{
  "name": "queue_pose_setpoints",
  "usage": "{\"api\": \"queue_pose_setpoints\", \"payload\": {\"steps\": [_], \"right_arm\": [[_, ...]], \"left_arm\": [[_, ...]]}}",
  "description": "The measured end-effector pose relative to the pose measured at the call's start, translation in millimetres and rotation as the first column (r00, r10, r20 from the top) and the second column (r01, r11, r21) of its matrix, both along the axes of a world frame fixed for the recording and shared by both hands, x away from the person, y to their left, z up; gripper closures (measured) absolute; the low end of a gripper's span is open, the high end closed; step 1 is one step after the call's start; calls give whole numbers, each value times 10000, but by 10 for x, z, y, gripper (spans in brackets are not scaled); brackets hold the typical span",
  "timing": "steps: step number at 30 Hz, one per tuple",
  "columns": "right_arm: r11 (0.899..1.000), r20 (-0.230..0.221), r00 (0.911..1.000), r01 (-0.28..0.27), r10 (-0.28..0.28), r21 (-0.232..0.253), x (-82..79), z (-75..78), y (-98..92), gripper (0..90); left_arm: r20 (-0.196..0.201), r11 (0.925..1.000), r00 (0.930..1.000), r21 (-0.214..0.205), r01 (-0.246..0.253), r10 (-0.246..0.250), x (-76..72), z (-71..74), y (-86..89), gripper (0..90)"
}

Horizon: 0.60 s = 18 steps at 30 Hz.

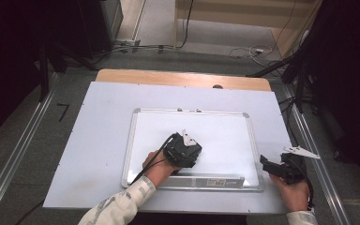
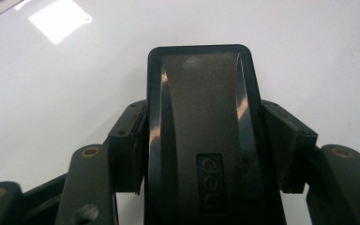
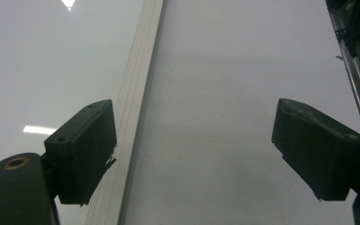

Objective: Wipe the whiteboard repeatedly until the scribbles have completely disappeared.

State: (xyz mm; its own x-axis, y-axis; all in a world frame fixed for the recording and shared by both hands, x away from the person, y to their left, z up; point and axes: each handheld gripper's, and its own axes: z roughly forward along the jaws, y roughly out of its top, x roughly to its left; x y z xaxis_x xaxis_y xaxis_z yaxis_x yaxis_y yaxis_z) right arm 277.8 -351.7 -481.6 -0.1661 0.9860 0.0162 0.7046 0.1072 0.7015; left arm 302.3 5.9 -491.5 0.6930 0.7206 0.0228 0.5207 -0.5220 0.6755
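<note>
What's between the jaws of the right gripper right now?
Nothing is held: the right gripper stands open in its own view, and between its jaws lie the whiteboard's metal frame edge and bare white table sheet.

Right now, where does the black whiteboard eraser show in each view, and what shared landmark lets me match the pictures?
High view: the eraser sits under the left gripper at the whiteboard's lower middle, hidden by the gripper body.
Left gripper view: the eraser stands at centre, clamped between the two jaws, flat on the board.
Right gripper view: not in it; the right gripper hangs open.
Shared landmark: the whiteboard's silver frame.
</note>
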Motion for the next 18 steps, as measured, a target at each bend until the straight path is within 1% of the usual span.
{"api": "queue_pose_setpoints", "payload": {"steps": [3, 7, 10, 13, 18], "right_arm": [[10000, -7, 10000, 7, -7, 1, 0, 0, 0, 129], [10000, -11, 10000, 13, -13, 4, 0, -1, 2, 129], [10000, -32, 10000, -14, 14, 3, 5, -1, 11, 129], [10000, -62, 10000, -43, 43, -38, 17, -3, 29, 129], [10000, -62, 9999, -87, 87, -48, 35, -2, 52, 129]], "left_arm": [[3, 10000, 10000, -50, -50, 50, -4, -3, 22, 401], [6, 10000, 10000, -23, -81, 81, -5, -1, 23, 402], [-24, 9998, 9998, 44, -200, 200, -10, 4, 3, 401], [-9, 9998, 9998, -1, -179, 179, -10, 2, -46, 401], [0, 10000, 10000, -48, -28, 28, 2, 0, -200, 401]]}}
